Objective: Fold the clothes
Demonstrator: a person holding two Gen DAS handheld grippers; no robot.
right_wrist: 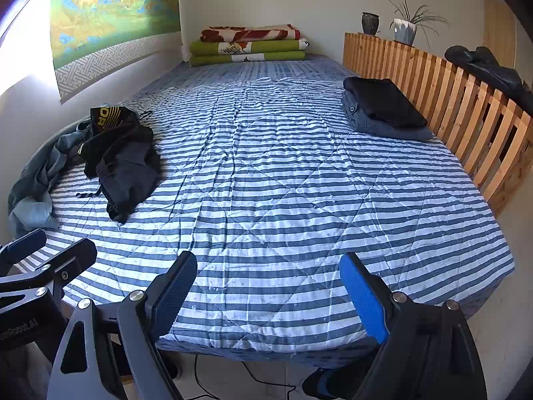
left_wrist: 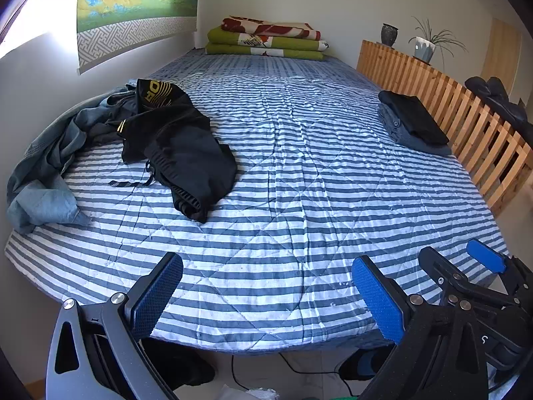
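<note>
A crumpled black garment with gold print [left_wrist: 176,143] [right_wrist: 120,160] lies on the left of the striped bed, partly over a rumpled grey-blue garment [left_wrist: 43,173] [right_wrist: 33,183] by the wall. A folded pile, black on grey-blue [left_wrist: 413,123] [right_wrist: 383,110], rests at the right by the slatted rail. My left gripper [left_wrist: 266,293] is open above the bed's near edge, nothing between its fingers. My right gripper [right_wrist: 268,291] is open too, also empty, beside the left one; its fingers [left_wrist: 483,256] show at the right of the left wrist view.
The blue-and-white striped quilt [left_wrist: 283,183] [right_wrist: 283,183] covers the bed. Folded green and red blankets [left_wrist: 266,38] [right_wrist: 250,45] are stacked at the far end. A wooden slatted rail [left_wrist: 449,106] [right_wrist: 466,110] runs along the right, with a dark garment draped over it and pots behind. Cables lie on the floor below.
</note>
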